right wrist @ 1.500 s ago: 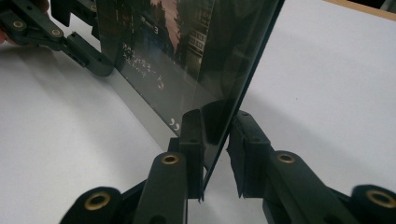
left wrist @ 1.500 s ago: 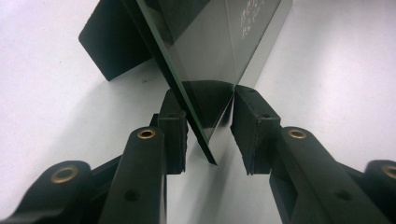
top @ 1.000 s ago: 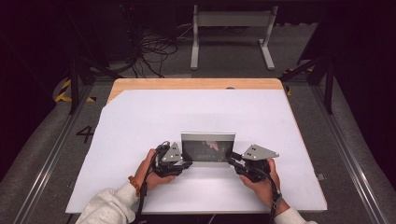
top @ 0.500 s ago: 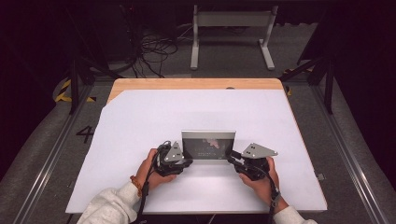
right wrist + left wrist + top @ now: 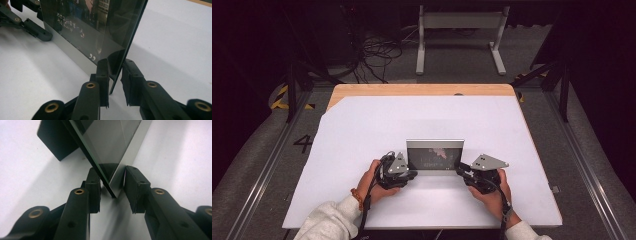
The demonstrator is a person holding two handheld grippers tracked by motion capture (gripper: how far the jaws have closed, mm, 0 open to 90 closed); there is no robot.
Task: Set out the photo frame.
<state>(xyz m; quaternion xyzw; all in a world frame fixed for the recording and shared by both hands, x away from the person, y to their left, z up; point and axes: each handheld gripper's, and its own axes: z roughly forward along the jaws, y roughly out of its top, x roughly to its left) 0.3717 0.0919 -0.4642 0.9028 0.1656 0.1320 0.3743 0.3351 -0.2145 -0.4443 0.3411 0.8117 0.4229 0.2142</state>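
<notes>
Carefully now: with the picture frame upright mid-surface, left claw and right claw each straddle a bottom corner ungripped; close both evenly before lifting.

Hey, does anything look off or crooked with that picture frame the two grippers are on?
Nothing stands out. The picture frame stands upright on the white table, glass intact. The left gripper and right gripper each straddle a bottom corner. Each inner pad lies at the glass, with a gap at the other pad.
</notes>
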